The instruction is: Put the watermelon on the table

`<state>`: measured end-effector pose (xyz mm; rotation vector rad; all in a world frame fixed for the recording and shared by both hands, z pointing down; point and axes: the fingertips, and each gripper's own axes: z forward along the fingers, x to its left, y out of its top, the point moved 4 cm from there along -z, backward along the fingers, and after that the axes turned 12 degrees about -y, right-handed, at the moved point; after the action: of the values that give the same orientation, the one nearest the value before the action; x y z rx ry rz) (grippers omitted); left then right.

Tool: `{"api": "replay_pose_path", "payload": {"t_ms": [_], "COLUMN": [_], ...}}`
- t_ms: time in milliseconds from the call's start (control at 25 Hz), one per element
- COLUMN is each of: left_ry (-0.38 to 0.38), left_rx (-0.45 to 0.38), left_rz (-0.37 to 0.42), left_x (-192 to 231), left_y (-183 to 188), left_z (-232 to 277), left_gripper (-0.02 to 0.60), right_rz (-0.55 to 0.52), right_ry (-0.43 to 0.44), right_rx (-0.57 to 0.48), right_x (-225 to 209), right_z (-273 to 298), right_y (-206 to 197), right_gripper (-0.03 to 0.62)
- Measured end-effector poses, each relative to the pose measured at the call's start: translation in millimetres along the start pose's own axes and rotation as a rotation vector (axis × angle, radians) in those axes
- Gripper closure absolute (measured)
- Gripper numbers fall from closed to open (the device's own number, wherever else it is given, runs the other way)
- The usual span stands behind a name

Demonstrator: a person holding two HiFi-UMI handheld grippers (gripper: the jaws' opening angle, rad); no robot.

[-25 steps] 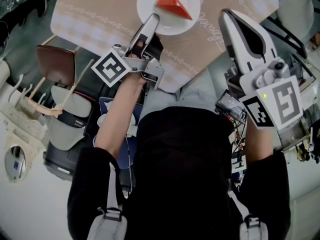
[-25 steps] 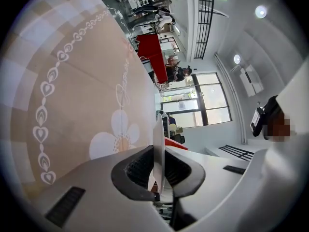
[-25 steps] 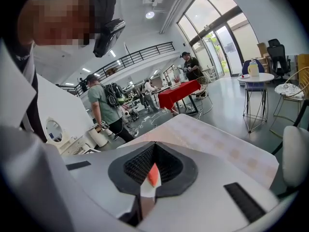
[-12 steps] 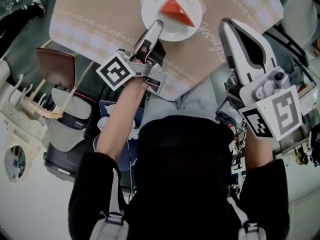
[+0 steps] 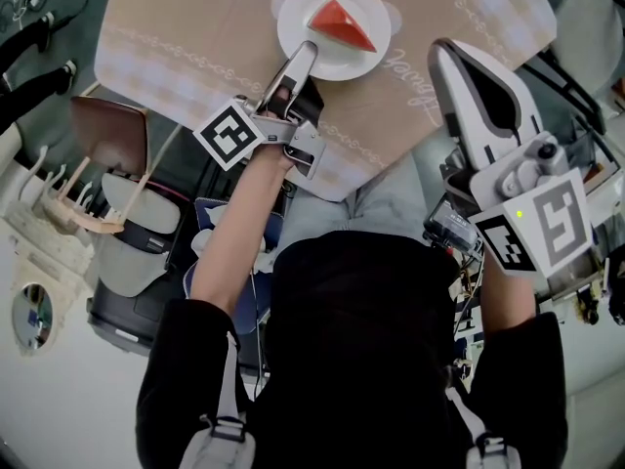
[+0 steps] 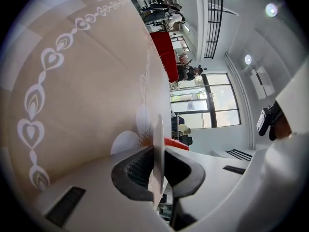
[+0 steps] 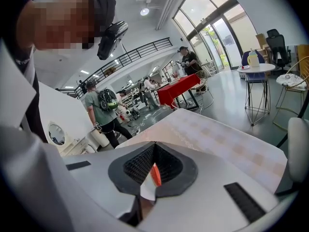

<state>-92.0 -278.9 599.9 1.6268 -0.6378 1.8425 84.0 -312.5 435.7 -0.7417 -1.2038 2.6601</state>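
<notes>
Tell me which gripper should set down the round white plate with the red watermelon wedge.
Left: the left gripper clamps the rim of the round white plate over the beige table; the right gripper is shut, well aside.

Table [image 5: 195, 27] cut off @ top — watermelon [image 6: 176, 143] mostly hidden behind plate [image 6: 158, 149].

The watermelon [image 5: 341, 23] lies on the plate [image 5: 298, 20], which seems to rest on the table [image 5: 186, 27]. The left gripper [image 5: 305, 49] has the plate's near rim between its jaws. The right gripper [image 5: 441, 52] hangs right of the plate, apart from it. A chair [image 5: 109, 128] stands left of the plate and nearer, beside the table.
</notes>
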Motion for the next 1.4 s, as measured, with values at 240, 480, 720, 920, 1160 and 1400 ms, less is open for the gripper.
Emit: {"api": "replay_pose_path", "payload": {"t_ms": [240,480,720,920,1160,1400], "left_ry": [0.021,0.073,0.062,0.049,0.048,0.056], "left_rx": [-0.02,-0.025,-0.039,-0.028,-0.004,0.034], "left_rz": [-0.039,-0.026,-0.081,-0.084,-0.065,-0.032], "left_x": [5.4,10.0,9.3,5.9,0.4,-1.8], "left_y": [-0.5,-3.6,-3.7,-3.0,-4.1,-5.3], "left_z": [2.6,3.9,2.9,1.5,0.1,-5.5], "left_gripper": [0.545,0.551,0.513,0.417,0.353,0.292], "right_rz": [0.004,0.008,0.008,0.007,0.0,-0.002], "right_ry": [0.007,0.004,0.011,0.016,0.016,0.017], "right_rx": [-0.003,-0.003,-0.012,-0.012,-0.014,-0.016], "right_x": [-0.3,-4.7,-3.2,-0.5,2.8,6.0], "right_z": [0.2,-3.7,-5.7,-5.4,-5.3,-4.5], "right_y": [0.3,-2.8,-1.2,-0.7,3.6,5.6], "right_gripper": [0.582,0.582,0.582,0.582,0.582,0.582]}}
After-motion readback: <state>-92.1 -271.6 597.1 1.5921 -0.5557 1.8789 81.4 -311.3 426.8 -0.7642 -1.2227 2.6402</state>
